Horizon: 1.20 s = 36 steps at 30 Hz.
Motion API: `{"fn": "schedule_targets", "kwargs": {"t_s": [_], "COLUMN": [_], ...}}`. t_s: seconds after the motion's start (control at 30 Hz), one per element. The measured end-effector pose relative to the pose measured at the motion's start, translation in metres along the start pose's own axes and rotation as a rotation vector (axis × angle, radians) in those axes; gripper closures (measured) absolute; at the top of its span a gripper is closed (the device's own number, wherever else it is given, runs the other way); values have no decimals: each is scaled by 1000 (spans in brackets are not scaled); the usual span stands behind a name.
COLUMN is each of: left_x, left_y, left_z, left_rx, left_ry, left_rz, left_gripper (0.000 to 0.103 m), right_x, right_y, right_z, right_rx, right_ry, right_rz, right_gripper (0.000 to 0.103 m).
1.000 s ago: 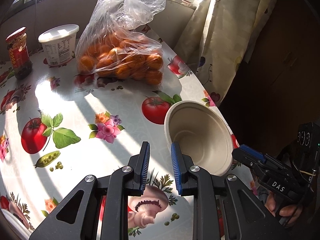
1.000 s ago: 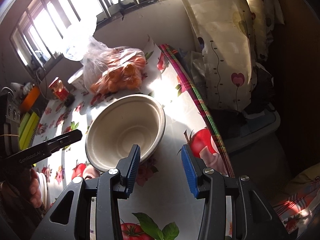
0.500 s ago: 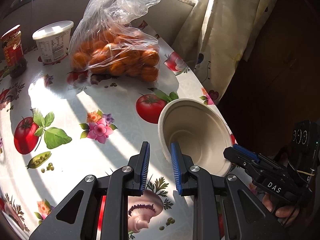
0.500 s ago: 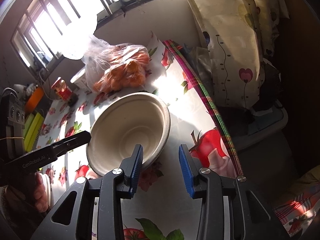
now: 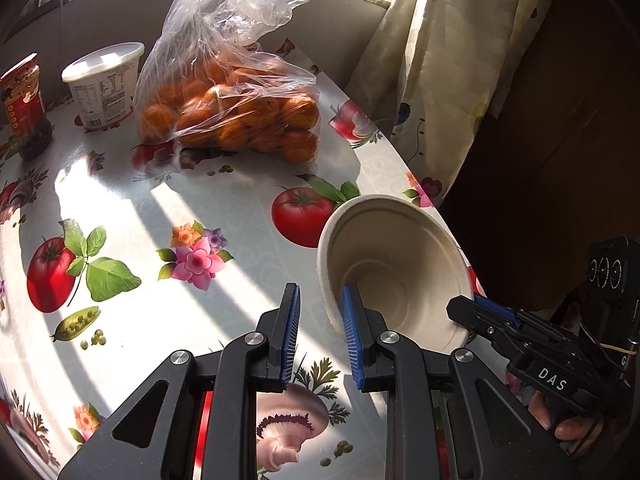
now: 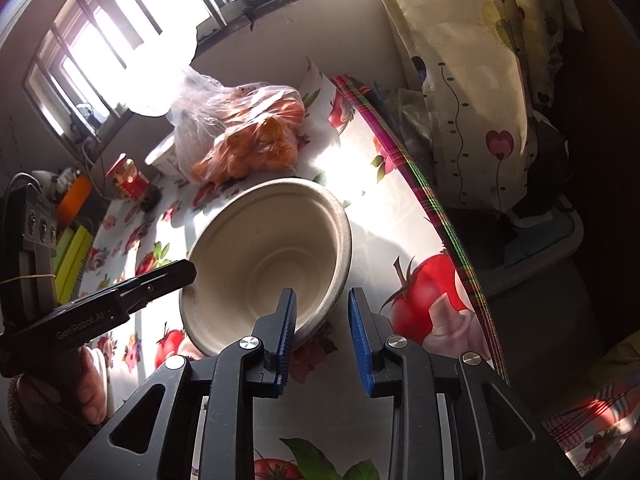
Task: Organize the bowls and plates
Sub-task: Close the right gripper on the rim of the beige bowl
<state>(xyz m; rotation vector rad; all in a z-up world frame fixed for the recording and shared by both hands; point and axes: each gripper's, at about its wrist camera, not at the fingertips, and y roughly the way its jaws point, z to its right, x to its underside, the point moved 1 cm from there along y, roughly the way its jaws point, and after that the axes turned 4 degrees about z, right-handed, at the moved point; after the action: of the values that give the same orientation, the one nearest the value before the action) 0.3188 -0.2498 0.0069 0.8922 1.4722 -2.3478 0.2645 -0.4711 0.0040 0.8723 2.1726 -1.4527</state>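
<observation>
A sunlit table (image 5: pixel 224 208) under a fruit-and-flower oilcloth is seen beneath a barred window. A pale paper bowl (image 6: pixel 264 256) is straddled at its near rim by the right gripper (image 6: pixel 322 332), whose jaws are closing on it, the rim between the pads but not clearly pinched. The left gripper (image 5: pixel 316 332) is held narrowly open and empty just left of the bowl. Beyond it lie a bag of oranges (image 5: pixel 236 116), a white tub (image 5: pixel 103 84) and a red jar (image 5: pixel 25 108).

We see the beige moulded-pulp bowl (image 5: pixel 396 272) lower right on the fruit-printed oilcloth table (image 5: pixel 168 200). The clear plastic bag of oranges (image 5: pixel 236 108) sits behind it at upper centre, with the white lidded tub (image 5: pixel 102 84) and the red-labelled glass jar (image 5: pixel 24 108) upper left.
</observation>
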Motion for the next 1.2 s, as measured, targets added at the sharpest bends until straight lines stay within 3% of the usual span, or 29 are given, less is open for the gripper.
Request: {"fn": "schedule_targets", "kwargs": {"t_s": [0.3,1.2], "left_x": [1,2], "left_y": [3,-2], "left_z": [1,1], "left_rx": [8,19], "left_ry": [-4,-25], "left_rz": [-7,-3], "left_gripper": [90,91], "right_x": [0,-1], "right_y": [1,0], "right_z": [-2,-8], "right_rx": [-1,0], "right_ry": [0,-13], "right_rz": [1,3], "right_gripper": [79,84]}}
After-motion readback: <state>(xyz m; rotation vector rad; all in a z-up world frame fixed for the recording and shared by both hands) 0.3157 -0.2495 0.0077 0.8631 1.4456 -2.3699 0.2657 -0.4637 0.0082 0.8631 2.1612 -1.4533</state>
